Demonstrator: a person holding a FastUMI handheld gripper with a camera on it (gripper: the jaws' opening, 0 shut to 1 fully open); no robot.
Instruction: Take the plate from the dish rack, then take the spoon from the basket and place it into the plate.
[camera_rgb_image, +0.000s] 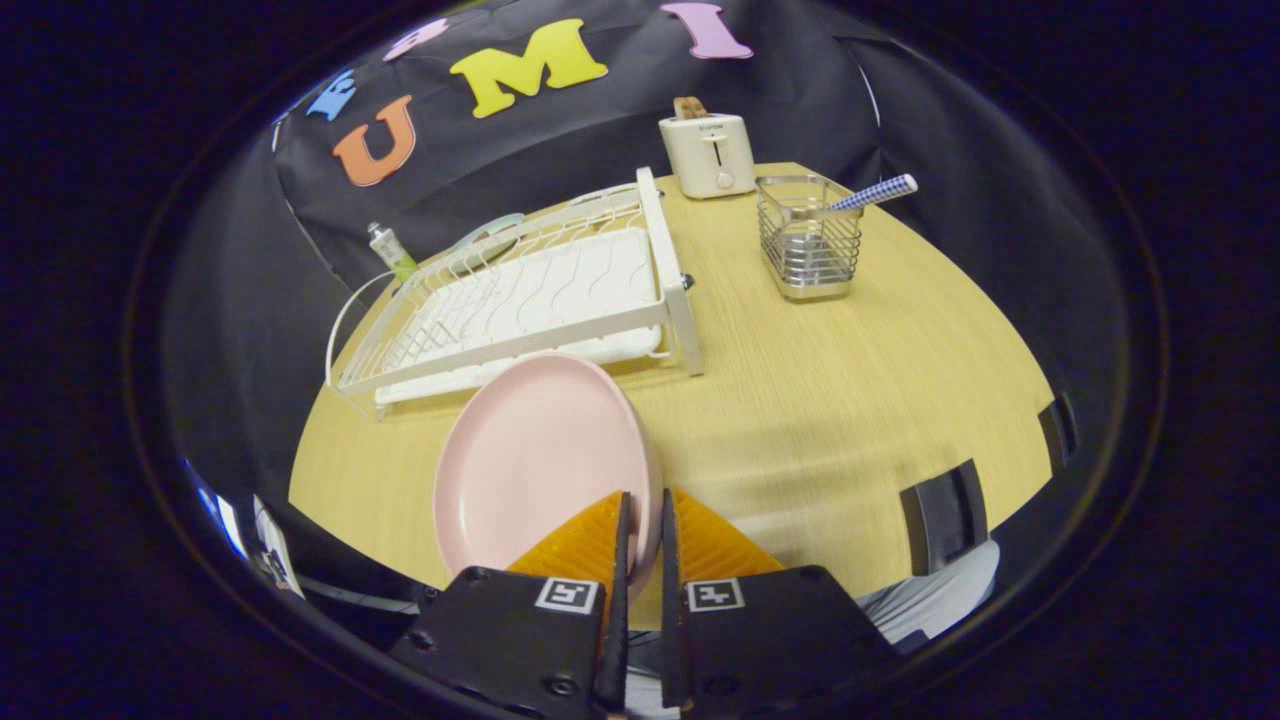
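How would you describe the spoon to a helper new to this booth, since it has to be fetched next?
Start at the white dish rack on the wooden table, far beyond the gripper, whose fingers pinch the pink plate's rim. Beside the rack, in front of the toaster, stands a wire basket. The spoon leans out of it, its checked blue-and-white handle unmistakable.

Light wood-grain table (820, 400). Directly on it: white rack (530, 300), landmark. Toaster (708, 152) stands beyond the rack's far right corner, near the table's far edge. Wire basket (808, 240) stands to the right of the rack, apart from it, just nearer than the toaster. A tube (392, 252) stands at the rack's far left side.

The gripper (640, 530) has its fingers closed on the rim of the pink plate (530, 460), held in front of the rack.
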